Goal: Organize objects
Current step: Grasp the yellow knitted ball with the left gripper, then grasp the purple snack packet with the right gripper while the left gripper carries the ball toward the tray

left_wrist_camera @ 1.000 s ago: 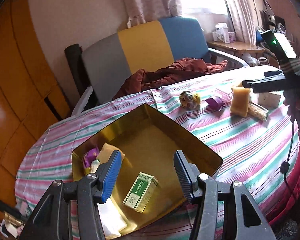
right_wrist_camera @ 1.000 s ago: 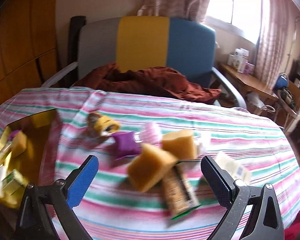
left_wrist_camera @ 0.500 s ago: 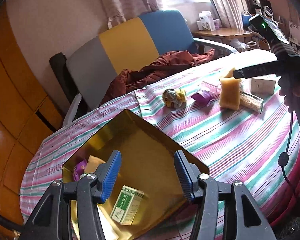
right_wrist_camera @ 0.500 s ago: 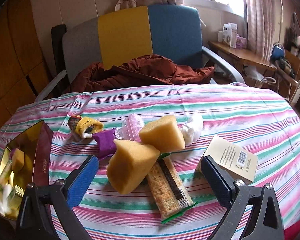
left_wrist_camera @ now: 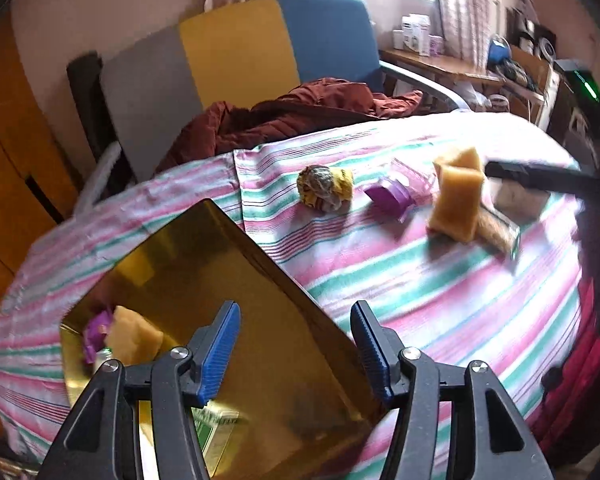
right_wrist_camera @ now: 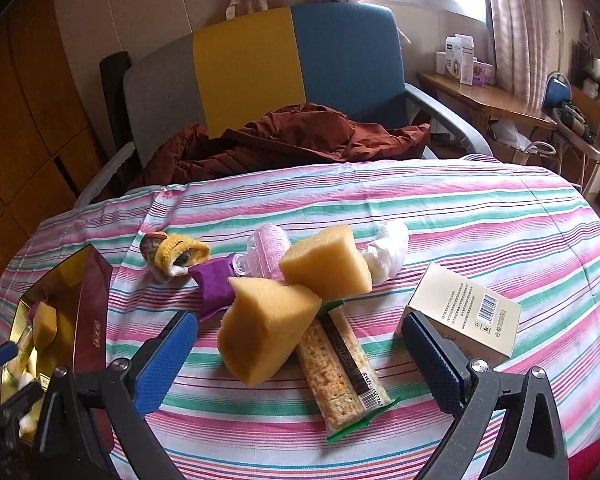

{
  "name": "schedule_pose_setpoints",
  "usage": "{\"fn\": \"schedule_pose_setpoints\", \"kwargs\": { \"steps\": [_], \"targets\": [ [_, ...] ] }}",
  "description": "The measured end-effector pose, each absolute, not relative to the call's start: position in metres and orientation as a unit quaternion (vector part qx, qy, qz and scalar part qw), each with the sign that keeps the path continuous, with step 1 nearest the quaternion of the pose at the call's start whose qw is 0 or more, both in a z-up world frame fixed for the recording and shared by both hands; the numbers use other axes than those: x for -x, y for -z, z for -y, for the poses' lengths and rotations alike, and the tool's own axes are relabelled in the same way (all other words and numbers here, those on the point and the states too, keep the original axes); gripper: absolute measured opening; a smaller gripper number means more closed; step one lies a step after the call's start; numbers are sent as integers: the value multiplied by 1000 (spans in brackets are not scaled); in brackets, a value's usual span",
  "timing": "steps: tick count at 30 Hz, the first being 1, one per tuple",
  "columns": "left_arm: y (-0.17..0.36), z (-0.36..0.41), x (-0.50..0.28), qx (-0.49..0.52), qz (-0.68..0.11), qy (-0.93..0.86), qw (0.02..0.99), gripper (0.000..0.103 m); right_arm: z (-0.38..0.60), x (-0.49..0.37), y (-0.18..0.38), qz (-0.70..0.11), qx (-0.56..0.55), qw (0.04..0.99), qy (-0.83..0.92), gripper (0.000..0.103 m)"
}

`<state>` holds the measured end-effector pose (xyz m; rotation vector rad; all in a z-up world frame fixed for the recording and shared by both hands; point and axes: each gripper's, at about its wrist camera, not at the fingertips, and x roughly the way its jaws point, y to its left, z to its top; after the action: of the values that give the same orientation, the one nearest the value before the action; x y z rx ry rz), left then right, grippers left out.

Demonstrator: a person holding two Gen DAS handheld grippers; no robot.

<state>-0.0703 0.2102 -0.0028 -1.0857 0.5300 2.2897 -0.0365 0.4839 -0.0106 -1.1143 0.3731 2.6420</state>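
Observation:
My left gripper (left_wrist_camera: 296,352) hovers over the gold tin (left_wrist_camera: 220,280), its jaws opening with nothing between them. In the tin lie a sponge piece (left_wrist_camera: 134,340), a purple item (left_wrist_camera: 96,328) and a green box (left_wrist_camera: 216,428). My right gripper (right_wrist_camera: 300,352) stands wide open just above the striped cloth. A yellow sponge wedge (right_wrist_camera: 264,328) lies between its fingers, untouched by the pads. Behind it are a second sponge (right_wrist_camera: 328,264), a cracker pack (right_wrist_camera: 340,364), a purple pouch (right_wrist_camera: 214,284), a pink roller (right_wrist_camera: 266,254), a white wad (right_wrist_camera: 386,252) and a sock ball (right_wrist_camera: 174,254).
A beige carton (right_wrist_camera: 464,312) sits just beyond the right finger. The tin (right_wrist_camera: 88,308) stands at the table's left edge. Behind the table is a chair (right_wrist_camera: 260,60) with a brown jacket (right_wrist_camera: 284,140); a cluttered side desk (right_wrist_camera: 480,96) is at the right.
The left gripper swung right across the tin, so the green box slid to the bottom of its view, and its jaws widened slightly. The right gripper rolled level and settled close over the sponge pile.

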Motion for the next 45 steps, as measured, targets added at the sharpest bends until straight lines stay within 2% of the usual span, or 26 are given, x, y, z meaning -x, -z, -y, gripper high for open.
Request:
{"fn": "schedule_pose_setpoints", "kwargs": {
  "steps": [12,17,23,25,26,32,40,45],
  "targets": [
    [17,-277,164,470,-134,-821,296,59,-485,32,4,-147,373,112,-909,103],
    [35,-312,199,490,-116,-812,294,79,-500,27,4,-183,366,125,-904,103],
    [64,-340,235,530,-87,-798,273,81,-514,26,8,-226,368,124,-894,103],
    [78,-342,243,554,-67,-783,274,76,-513,26,8,-225,368,122,-894,103],
    [85,-341,246,567,-55,-775,274,63,-512,26,8,-223,369,121,-894,103],
    [85,-333,231,551,-62,-781,288,49,-509,28,11,-216,378,118,-893,103],
    [60,-300,186,529,-62,-780,328,49,-510,31,16,-213,387,114,-890,103],
    [36,-275,158,506,-63,-787,348,49,-497,39,23,-185,409,103,-888,103]
  ]
}}
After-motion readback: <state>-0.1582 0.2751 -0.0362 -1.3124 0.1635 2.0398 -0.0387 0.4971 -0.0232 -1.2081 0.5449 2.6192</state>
